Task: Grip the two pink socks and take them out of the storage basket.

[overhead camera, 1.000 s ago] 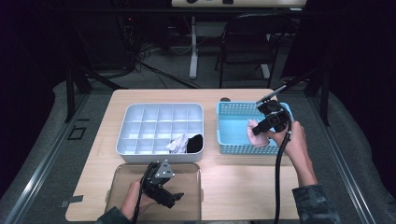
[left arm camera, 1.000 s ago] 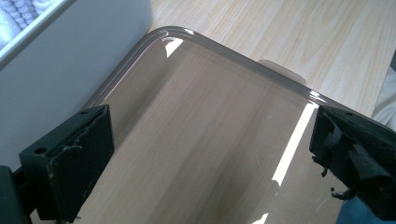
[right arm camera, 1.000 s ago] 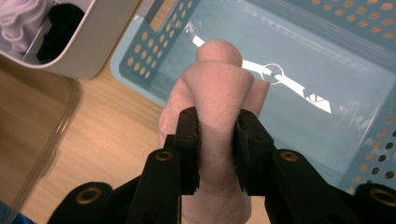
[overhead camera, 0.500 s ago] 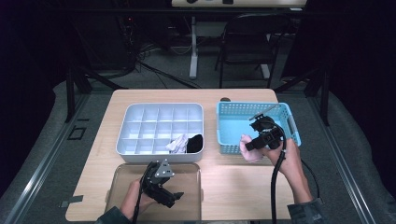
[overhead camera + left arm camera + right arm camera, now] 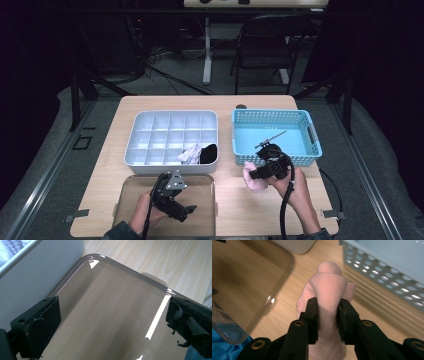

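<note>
Right tool (image 5: 256,174) is clamped on a pink sock (image 5: 254,179), both pads pressed into the bunched fabric; in the right gripper view the right tool (image 5: 327,315) pinches the sock (image 5: 329,290) at its middle, with cloth bulging above the jaws. The sock hangs low over bare table (image 5: 240,210), just in front of the blue basket (image 5: 310,131) and to the right of the clear lid (image 5: 207,182). Cannot tell if its lower end touches the wood.

Left tool (image 5: 172,200) sits over the clear lid near the front edge of the table, jaws spread wide with nothing between them. In the left gripper view the left tool (image 5: 112,322) looks down on the lid (image 5: 105,322), with wood grain showing through it, and the white tray wall (image 5: 37,267) is just beside.

The white divided tray (image 5: 145,135) sits left of the basket, well apart from the pink sock. In its front row lie a white sock (image 5: 191,154) and a black sock (image 5: 209,153), next to each other. The lid lies flat in front of the tray, close to its front wall.
</note>
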`<state>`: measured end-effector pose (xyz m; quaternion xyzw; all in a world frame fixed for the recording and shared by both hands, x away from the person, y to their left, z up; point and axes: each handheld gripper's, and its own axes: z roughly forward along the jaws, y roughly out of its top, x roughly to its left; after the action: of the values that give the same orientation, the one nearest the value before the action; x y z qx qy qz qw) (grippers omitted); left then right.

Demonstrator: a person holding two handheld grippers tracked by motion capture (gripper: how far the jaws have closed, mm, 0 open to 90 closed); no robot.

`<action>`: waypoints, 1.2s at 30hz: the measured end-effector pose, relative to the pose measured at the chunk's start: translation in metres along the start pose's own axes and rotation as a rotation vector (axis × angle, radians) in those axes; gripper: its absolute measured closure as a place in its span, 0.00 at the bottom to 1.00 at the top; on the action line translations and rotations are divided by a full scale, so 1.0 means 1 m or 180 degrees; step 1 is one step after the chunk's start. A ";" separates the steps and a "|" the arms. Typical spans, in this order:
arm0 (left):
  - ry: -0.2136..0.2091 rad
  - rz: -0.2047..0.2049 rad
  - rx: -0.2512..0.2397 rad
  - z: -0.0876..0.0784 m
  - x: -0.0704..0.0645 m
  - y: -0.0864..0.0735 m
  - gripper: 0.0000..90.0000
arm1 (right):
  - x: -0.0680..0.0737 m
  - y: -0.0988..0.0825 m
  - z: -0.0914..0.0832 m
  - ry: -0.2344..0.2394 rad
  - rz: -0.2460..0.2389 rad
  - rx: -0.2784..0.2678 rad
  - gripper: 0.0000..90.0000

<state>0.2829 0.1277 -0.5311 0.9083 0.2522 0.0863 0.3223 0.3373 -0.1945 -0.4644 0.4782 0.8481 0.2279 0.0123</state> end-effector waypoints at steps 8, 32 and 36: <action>0.0027 -0.0005 -0.0007 0.001 0.003 0.000 0.00 | 0.013 -0.002 0.043 0.0193 0.0040 0.0079 0.78; -0.0132 -0.0059 0.0004 0.009 -0.001 0.007 0.00 | 0.029 -0.020 0.075 0.0243 -0.0338 -0.0007 0.81; -0.0172 -0.0026 0.0011 0.012 -0.003 0.014 0.00 | 0.022 -0.021 0.074 0.0313 -0.0279 0.0011 0.87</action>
<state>0.2899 0.1103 -0.5321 0.9099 0.2473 0.0600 0.3277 0.3262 -0.1576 -0.5344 0.4289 0.8681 0.2489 -0.0203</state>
